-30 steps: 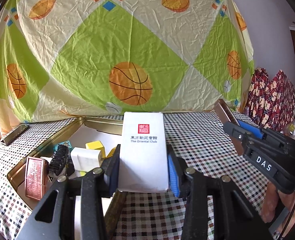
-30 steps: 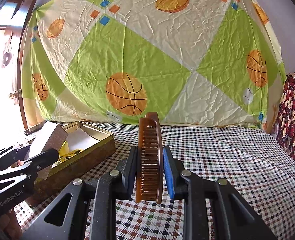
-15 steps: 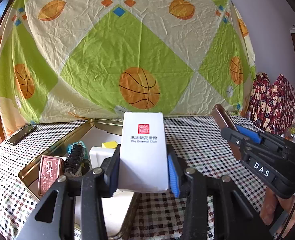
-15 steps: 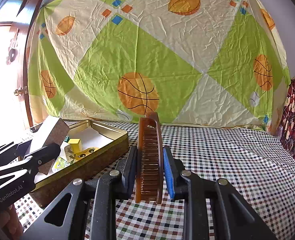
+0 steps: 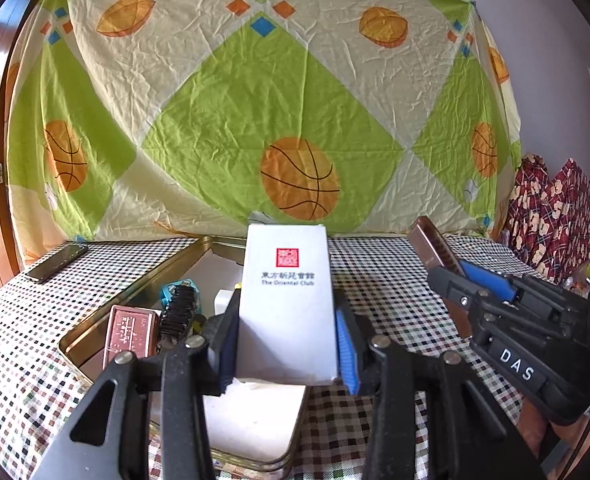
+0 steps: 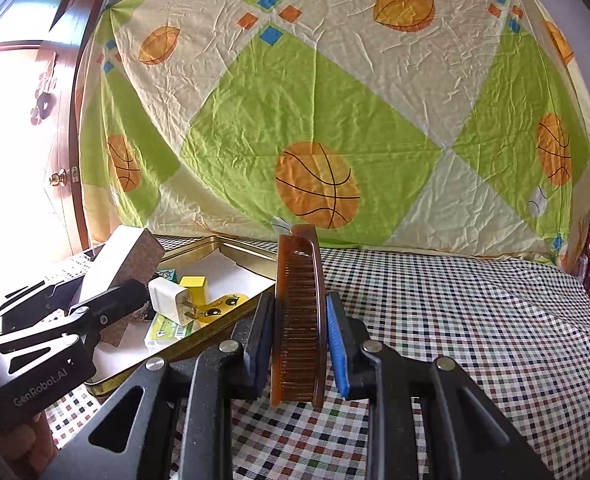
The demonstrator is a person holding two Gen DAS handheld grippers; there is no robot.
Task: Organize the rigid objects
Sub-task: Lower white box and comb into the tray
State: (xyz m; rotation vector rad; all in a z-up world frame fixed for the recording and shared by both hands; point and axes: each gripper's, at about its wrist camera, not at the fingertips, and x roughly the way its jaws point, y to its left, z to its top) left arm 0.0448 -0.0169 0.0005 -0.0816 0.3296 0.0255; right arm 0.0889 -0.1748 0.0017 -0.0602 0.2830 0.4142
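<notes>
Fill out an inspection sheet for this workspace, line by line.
Surface: checked tablecloth covers the table.
Job's things: white box and brown comb are held in the grippers; gold tin tray holds a white charger plug, a yellow block, a red tin and a black brush.
Clutter: dark phone lies on the cloth beyond the tray.
Grippers: left gripper shut on the white box; right gripper shut on the brown comb.
Cables: nothing seen.
Surroundings: basketball-print sheet behind; wooden door to the left.
</notes>
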